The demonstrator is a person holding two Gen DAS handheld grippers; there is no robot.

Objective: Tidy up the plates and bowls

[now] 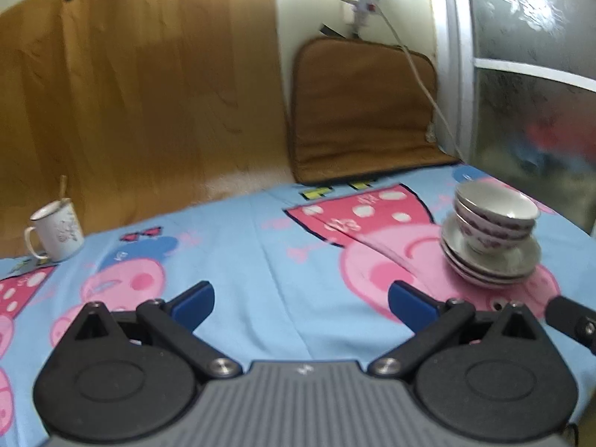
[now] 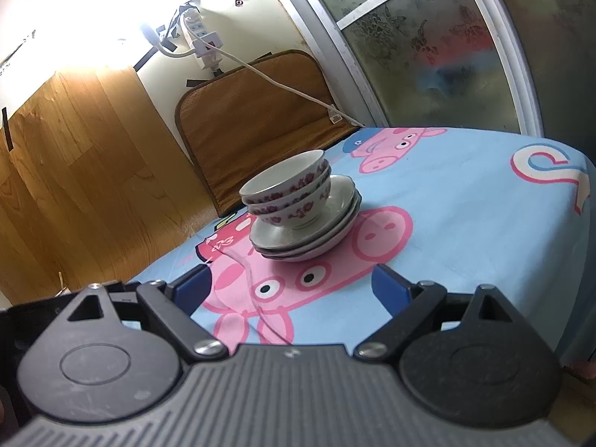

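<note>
Three white bowls with a purple flower band (image 1: 497, 216) (image 2: 288, 190) sit nested on a stack of white plates (image 1: 491, 260) (image 2: 309, 231), all on a blue cartoon-pig tablecloth (image 1: 260, 246) (image 2: 447, 201). My left gripper (image 1: 300, 303) is open and holds nothing; the stack lies ahead and to its right. The right gripper (image 2: 292, 285) is open too, its blue fingertips (image 2: 387, 287) short of the stack, which stands straight ahead. A black piece of the right gripper (image 1: 573, 322) shows at the left wrist view's right edge.
A white mug with a spoon in it (image 1: 56, 232) stands at the table's far left. A brown cushion (image 1: 361, 111) (image 2: 257, 115) leans on the back wall. Wood-grain panelling (image 1: 130, 93), a power strip with a cable (image 2: 203, 39) and a frosted glass door (image 2: 428, 44) surround the table.
</note>
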